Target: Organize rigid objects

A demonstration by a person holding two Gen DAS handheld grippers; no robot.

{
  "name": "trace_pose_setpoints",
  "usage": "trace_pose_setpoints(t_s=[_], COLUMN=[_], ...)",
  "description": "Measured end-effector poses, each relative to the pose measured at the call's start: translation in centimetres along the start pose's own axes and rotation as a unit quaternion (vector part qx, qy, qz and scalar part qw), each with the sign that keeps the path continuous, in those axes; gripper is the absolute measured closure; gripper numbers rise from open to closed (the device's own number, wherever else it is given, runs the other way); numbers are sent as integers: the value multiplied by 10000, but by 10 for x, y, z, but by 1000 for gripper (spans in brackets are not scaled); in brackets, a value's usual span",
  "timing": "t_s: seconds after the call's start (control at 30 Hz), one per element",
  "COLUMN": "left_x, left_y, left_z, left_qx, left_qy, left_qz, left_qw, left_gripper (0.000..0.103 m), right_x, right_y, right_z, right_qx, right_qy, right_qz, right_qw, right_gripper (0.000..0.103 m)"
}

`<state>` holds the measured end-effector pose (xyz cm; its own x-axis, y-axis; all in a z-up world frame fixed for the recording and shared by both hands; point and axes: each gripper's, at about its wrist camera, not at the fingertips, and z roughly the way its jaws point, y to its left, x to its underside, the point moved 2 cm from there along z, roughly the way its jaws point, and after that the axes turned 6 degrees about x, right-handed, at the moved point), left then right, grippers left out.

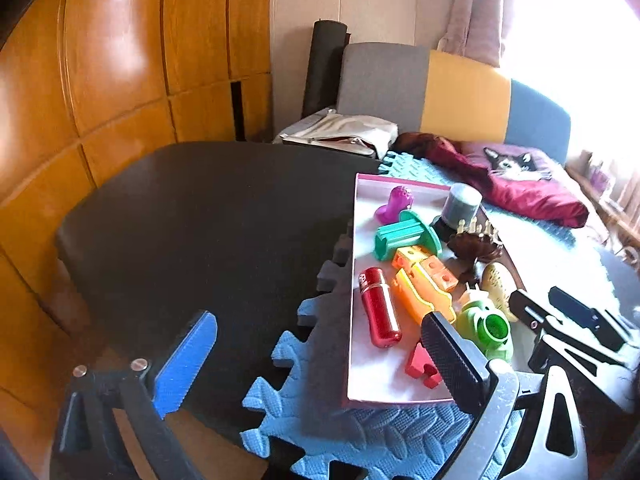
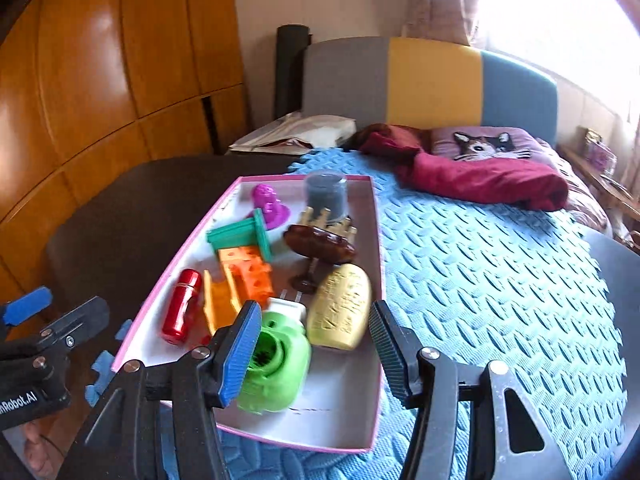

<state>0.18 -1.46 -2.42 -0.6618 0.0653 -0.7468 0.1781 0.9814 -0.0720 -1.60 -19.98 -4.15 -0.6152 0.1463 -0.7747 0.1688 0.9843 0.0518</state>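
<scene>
place: home bedroom | cues: padded headboard [image 2: 432, 84], cat pillow [image 2: 486, 145], wooden wardrobe [image 1: 120, 80], curtain [image 1: 476, 4]

One box [image 2: 374, 240], roughly nine toys [image 2: 276, 364]

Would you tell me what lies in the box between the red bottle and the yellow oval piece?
In the right wrist view, orange blocks lie between the red bottle and the yellow oval piece in the pink-edged box.

A pink-rimmed white tray [image 2: 376, 240] holds a glossy red bottle [image 2: 182, 306], orange blocks [image 2: 244, 276], a green toy [image 2: 276, 364], a purple figure [image 2: 268, 200] and a yellow case [image 2: 340, 308], on a light-blue foam mat [image 2: 500, 280] embossed with a leaf pattern
</scene>
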Motion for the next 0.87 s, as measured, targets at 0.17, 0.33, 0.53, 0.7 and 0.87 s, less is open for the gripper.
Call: trace_pose_setpoints(t_s=[0.17,0.33,0.53,0.7,0.87], left_x=[4,3,3,3,3], left_y=[-6,-7,-9,-8,-5], left_z=[-3,-8,-9,-15,-12], left_qx=[-113,-138,-100,-11,-25], left_qy=[-38,-104,-112,-322,-250], left_qz=[31,8,-29,-107,-131], left_qw=[9999,9998,9999,9994,9996], left_gripper=[0,0,0,0,0], right_x=[4,4,4,4,4], right_y=[-5,-1,0,3,7], right_z=[-3,-8,-12,-14,-17], right_qx=[70,66,55,39,18], right_qy=[-22,-101,-162,-195,-250], right_qz=[26,0,-4,-55,-147], right_qw=[10000,9999,9999,9998,9996], right_gripper=[46,46,46,46,46])
